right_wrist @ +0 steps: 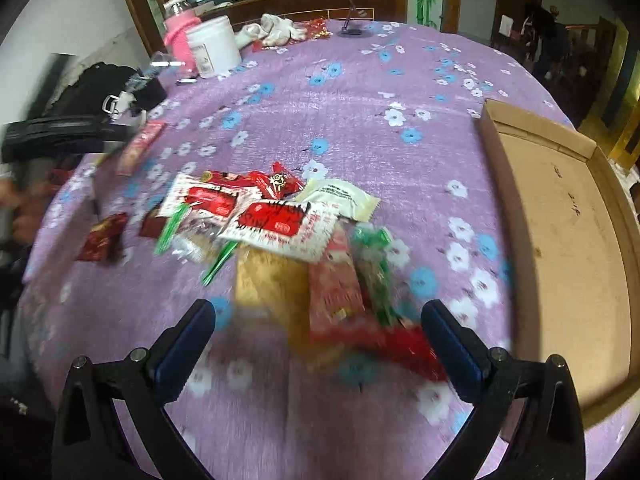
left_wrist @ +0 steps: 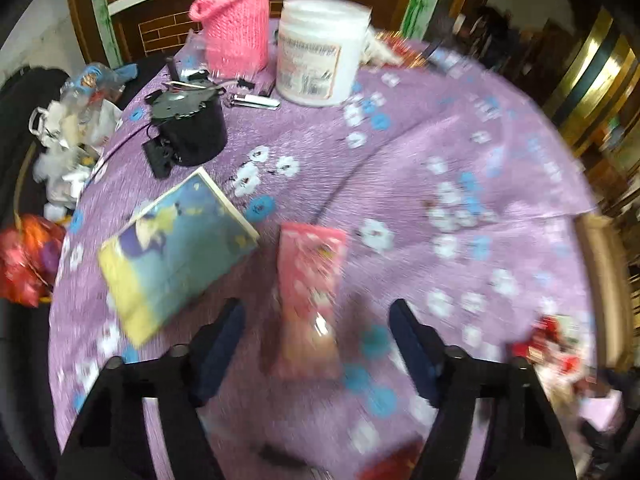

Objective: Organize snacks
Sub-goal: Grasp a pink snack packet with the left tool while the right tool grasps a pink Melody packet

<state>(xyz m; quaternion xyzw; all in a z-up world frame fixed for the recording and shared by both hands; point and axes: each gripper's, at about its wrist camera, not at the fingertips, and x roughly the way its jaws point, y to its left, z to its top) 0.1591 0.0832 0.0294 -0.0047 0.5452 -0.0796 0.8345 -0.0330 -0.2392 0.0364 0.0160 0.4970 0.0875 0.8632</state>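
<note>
In the left wrist view a pink snack packet (left_wrist: 310, 300) lies lengthwise on the purple flowered tablecloth (left_wrist: 440, 160). My left gripper (left_wrist: 318, 312) straddles it, open, with a gap between each finger and the packet. In the right wrist view my right gripper (right_wrist: 318, 312) stands open above a pile of snacks: red-and-white packets (right_wrist: 276, 224), a white-green packet (right_wrist: 340, 198), a yellow packet (right_wrist: 268, 284), a pink one (right_wrist: 336, 288), green ones (right_wrist: 372, 264) and a red one (right_wrist: 400, 340). Nothing is gripped. Both views are blurred.
An open cardboard box (right_wrist: 560, 240) lies at the table's right edge. A white tub (left_wrist: 320, 52), a pink knitted bottle cover (left_wrist: 236, 28), a black round device (left_wrist: 192, 128) and a picture book (left_wrist: 176, 248) stand beyond the left gripper. Small dark red packets (right_wrist: 102, 240) lie left of the pile.
</note>
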